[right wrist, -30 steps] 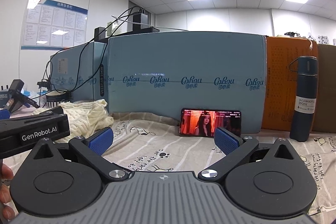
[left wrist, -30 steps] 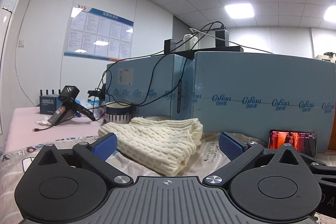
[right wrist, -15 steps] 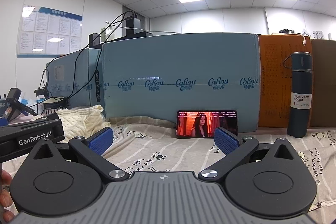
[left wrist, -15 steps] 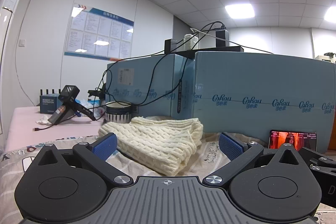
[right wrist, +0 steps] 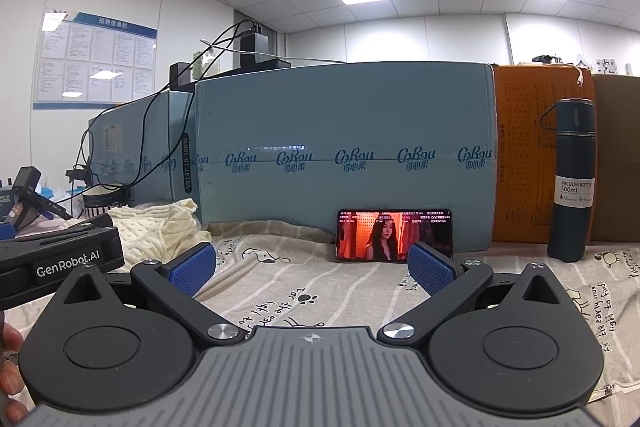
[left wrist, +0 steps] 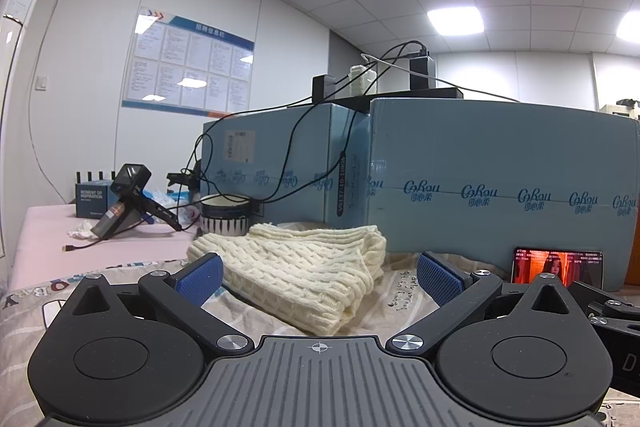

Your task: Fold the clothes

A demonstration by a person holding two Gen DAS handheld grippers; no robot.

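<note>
A cream cable-knit sweater (left wrist: 304, 271) lies folded on the printed bedsheet (left wrist: 404, 297), right in front of my left gripper (left wrist: 319, 274). The left gripper is open and empty, low over the sheet, its blue pads (left wrist: 199, 279) on either side of the sweater's near edge without touching it. The sweater also shows at the left of the right wrist view (right wrist: 160, 227). My right gripper (right wrist: 311, 269) is open and empty, above bare sheet (right wrist: 304, 291), apart from the sweater. The left gripper's body (right wrist: 60, 259) shows beside it.
Blue cardboard boxes (right wrist: 344, 155) wall off the back, with cables on top. A phone (right wrist: 394, 235) playing video leans against them. A dark vacuum bottle (right wrist: 572, 183) stands at right before an orange box (right wrist: 520, 155). A striped cup (left wrist: 226, 217) and a handheld device (left wrist: 124, 201) sit at left.
The right gripper has dipped and shifted slightly, so the phone and bottle sit a little differently in view. The left gripper has barely moved. Both stay open.
</note>
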